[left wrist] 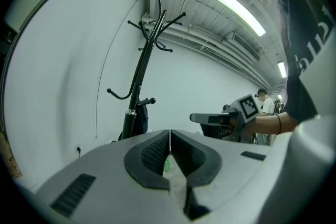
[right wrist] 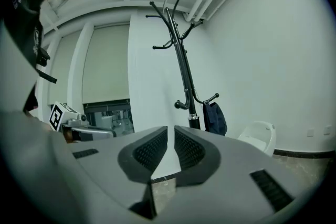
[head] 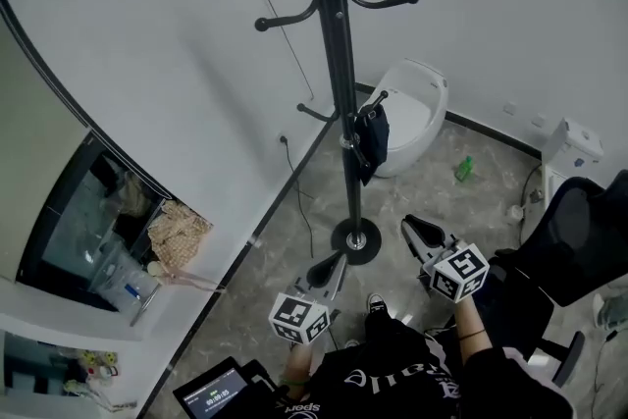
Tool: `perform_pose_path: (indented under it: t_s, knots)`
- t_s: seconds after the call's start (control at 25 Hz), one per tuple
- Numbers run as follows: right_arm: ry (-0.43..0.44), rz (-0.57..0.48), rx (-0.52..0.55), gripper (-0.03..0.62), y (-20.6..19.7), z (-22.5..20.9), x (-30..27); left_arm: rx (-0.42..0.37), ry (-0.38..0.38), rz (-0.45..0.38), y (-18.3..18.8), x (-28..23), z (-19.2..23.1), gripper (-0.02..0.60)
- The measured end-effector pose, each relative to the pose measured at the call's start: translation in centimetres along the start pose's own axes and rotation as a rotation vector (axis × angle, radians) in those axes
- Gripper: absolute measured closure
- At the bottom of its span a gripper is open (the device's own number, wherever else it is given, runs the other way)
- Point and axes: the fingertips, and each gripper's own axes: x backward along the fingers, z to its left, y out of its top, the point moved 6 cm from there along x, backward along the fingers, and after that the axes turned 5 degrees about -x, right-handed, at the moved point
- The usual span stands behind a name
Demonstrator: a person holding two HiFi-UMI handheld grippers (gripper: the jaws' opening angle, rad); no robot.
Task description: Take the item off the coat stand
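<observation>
The dark bag [head: 373, 140] on the stand's [head: 340, 64] low hook [head: 378, 97] looks soft and light; best taken near its top. The left gripper [head: 332, 268] and right gripper [head: 414, 229] are both closed and empty.

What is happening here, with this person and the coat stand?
A person stands in front of a black coat stand and holds a gripper in each hand. A dark bag hangs from a low hook on the pole. The left gripper and the right gripper are both shut and empty, held low near the person and apart from the stand. Nothing has been taken off yet.
</observation>
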Motion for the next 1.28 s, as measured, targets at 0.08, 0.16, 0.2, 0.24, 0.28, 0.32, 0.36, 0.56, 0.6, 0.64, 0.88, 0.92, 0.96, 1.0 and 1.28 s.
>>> perform_pose_path:
  t_s: [0.08,0.16,0.2,0.24,0.28,0.32,0.36,0.56,0.6,0.64,0.88,0.92,0.96,1.0,1.28]
  knots:
    - [0.002,0.009,0.014,0.569,0.6,-2.6,-1.3,-0.002,-0.017,-0.003,0.4,-2.1,0.5,0.575]
    - [0.002,0.025,0.027,0.569,1.3,-5.3,-2.8,-0.005,-0.030,-0.002,0.7,-4.1,0.9,0.575]
    - [0.004,0.032,0.033,0.569,1.6,-6.6,-3.7,-0.008,-0.032,0.001,0.7,-5.0,1.3,0.575]
    - [0.007,0.039,0.035,0.569,1.9,-7.9,-4.6,-0.011,-0.034,0.004,0.8,-5.8,1.6,0.575]
    - [0.011,0.046,0.037,0.569,2.1,-9.1,-5.5,-0.014,-0.036,0.008,0.8,-6.6,1.9,0.575]
    - [0.016,0.054,0.040,0.568,2.3,-10.3,-6.4,-0.017,-0.038,0.013,0.9,-7.2,2.2,0.575]
    - [0.019,0.065,0.046,0.568,2.5,-11.4,-7.3,-0.020,-0.041,0.017,0.9,-7.9,2.4,0.575]
    - [0.034,0.126,0.077,0.562,3.2,-17.1,-12.5,-0.024,-0.042,0.038,1.1,-10.6,4.0,0.575]
    - [0.041,0.137,0.073,0.551,3.2,-18.1,-13.6,-0.024,-0.041,0.042,1.1,-11.0,4.3,0.575]
    - [0.049,0.147,0.064,0.525,3.1,-19.2,-14.7,-0.024,-0.039,0.048,1.0,-11.4,4.5,0.575]
    - [0.102,0.252,0.052,0.460,3.0,-24.8,-20.8,0.003,-0.036,0.067,0.8,-13.8,5.7,0.575]
    - [0.125,0.285,0.056,0.429,2.8,-25.4,-21.7,0.003,-0.036,0.075,0.7,-14.1,5.8,0.575]
    - [0.151,0.321,0.062,0.390,2.6,-25.8,-22.6,0.001,-0.038,0.084,0.5,-14.4,5.9,0.575]
    - [0.176,0.356,0.075,0.362,2.3,-26.1,-23.4,-0.001,-0.041,0.093,0.4,-14.6,6.0,0.575]
    - [0.308,0.450,0.144,0.345,1.7,-27.2,-27.7,0.015,-0.042,0.139,-0.9,-15.2,6.6,0.575]
